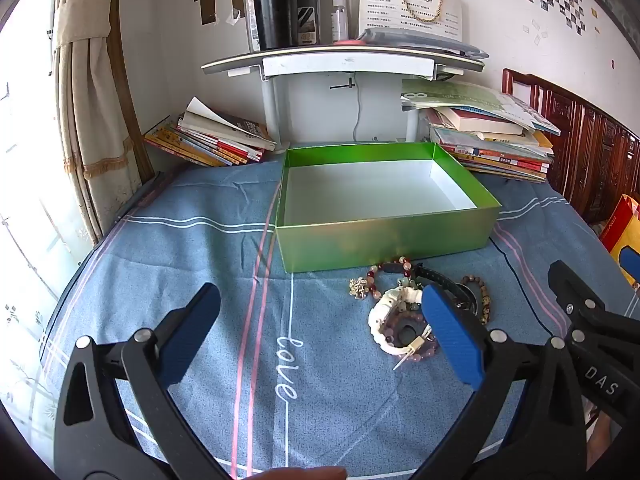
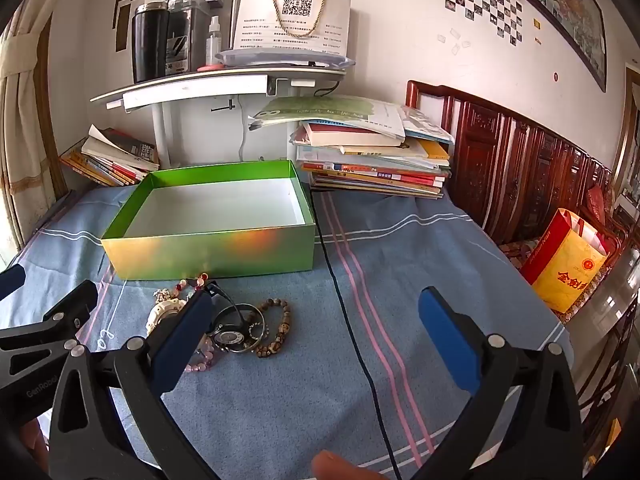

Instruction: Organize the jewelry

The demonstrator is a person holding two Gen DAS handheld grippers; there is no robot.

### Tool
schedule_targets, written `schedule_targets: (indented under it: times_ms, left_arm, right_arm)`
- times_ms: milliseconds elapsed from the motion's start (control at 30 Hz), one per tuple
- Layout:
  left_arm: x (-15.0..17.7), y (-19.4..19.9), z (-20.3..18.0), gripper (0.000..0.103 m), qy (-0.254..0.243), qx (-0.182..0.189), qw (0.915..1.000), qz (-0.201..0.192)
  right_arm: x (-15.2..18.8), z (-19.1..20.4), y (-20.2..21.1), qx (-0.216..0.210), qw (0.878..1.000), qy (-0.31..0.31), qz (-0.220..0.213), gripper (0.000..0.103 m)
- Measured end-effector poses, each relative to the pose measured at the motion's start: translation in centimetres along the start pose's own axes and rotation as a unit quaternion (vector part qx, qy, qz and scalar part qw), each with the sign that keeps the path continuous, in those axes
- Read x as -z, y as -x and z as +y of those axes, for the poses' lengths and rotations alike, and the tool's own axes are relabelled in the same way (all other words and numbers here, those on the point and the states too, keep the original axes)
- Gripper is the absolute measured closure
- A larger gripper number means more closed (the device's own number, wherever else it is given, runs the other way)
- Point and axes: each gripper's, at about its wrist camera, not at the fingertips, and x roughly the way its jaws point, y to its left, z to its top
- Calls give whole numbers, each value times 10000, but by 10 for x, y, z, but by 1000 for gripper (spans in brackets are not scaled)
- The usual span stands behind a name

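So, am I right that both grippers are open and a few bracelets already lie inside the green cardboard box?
Not quite: the green cardboard box holds nothing; its white floor is bare in the right wrist view. The pile of beaded bracelets lies on the blue cloth in front of it. Both the left gripper and right gripper are open.

Both grippers hover level with jaws spread wide, the left gripper at nine o'clock of the right gripper.

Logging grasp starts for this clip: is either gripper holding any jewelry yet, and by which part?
Nothing is held. The left gripper and right gripper are both open above the cloth, and the jewelry pile lies untouched before the empty green box.
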Motion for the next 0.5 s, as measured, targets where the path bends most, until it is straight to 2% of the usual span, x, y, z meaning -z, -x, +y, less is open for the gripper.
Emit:
schedule_targets:
  times_ms: [500]
  left_arm:
    - [0, 0, 0, 4, -12, -10, 10000, -20]
  right_arm:
    - [-1, -1, 0, 1, 10000, -5, -9, 2]
